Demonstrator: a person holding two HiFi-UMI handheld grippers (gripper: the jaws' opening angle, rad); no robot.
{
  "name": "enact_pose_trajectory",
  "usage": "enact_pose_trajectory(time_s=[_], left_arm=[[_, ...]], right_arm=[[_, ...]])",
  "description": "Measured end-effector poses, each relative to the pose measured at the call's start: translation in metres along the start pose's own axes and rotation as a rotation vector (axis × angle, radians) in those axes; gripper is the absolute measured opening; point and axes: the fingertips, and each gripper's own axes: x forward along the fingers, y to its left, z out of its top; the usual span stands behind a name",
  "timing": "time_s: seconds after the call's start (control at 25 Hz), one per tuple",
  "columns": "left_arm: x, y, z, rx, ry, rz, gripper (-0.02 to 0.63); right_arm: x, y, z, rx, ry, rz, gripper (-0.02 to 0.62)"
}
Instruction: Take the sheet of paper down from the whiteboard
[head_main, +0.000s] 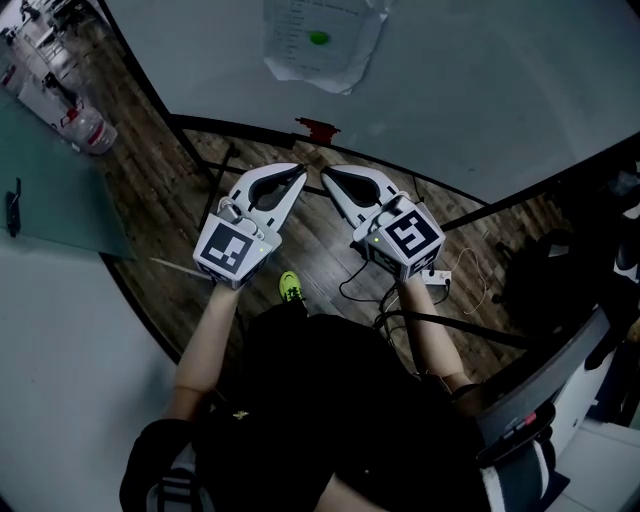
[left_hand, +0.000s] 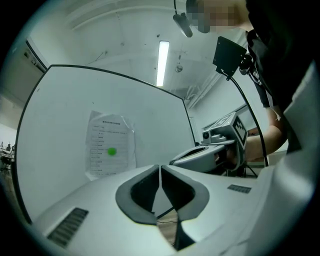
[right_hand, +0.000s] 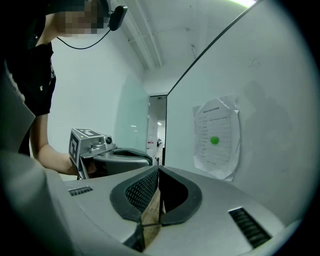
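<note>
Light, limp, easily torn paper (head_main: 320, 45) suits a loose-corner pinch; left gripper (head_main: 299, 172) barely ajar, right gripper (head_main: 327, 173) pressed together, both empty.

Sheet of paper (head_main: 300, 55): white, printed lines, crinkled edges, possibly in a clear sleeve. It hangs flat and upright on the whiteboard (head_main: 480, 90), pinned near its centre by a round green magnet (head_main: 318, 38). Whiteboard is dark-framed and otherwise bare.
</note>
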Motion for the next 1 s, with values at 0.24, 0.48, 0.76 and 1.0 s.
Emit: enact_pose_trajectory(time_s=[0.24,0.48,0.76,1.0], left_arm=[[0.016,0.03,0.001,0.003,-0.019,-0.023,0.031],[0.033,0.053,0.002,0.006,-0.032,-0.044,0.037],[0.052,0.078,0.01,0.037,-0.051,-0.04,0.044],[0.073,0.09,0.022,0.088,-0.06,-0.036,0.055]], right_arm=[[0.024,-0.028,0.008,-0.018,0.001,-0.043,0.009],[0.047,-0.047,0.015,-0.056,0.008,-0.073,0.009],[0.067,-0.065,0.027,-0.11,0.003,-0.084,0.011],[0.073,-0.086,0.04,-0.156,-0.007,-0.098,0.027]])
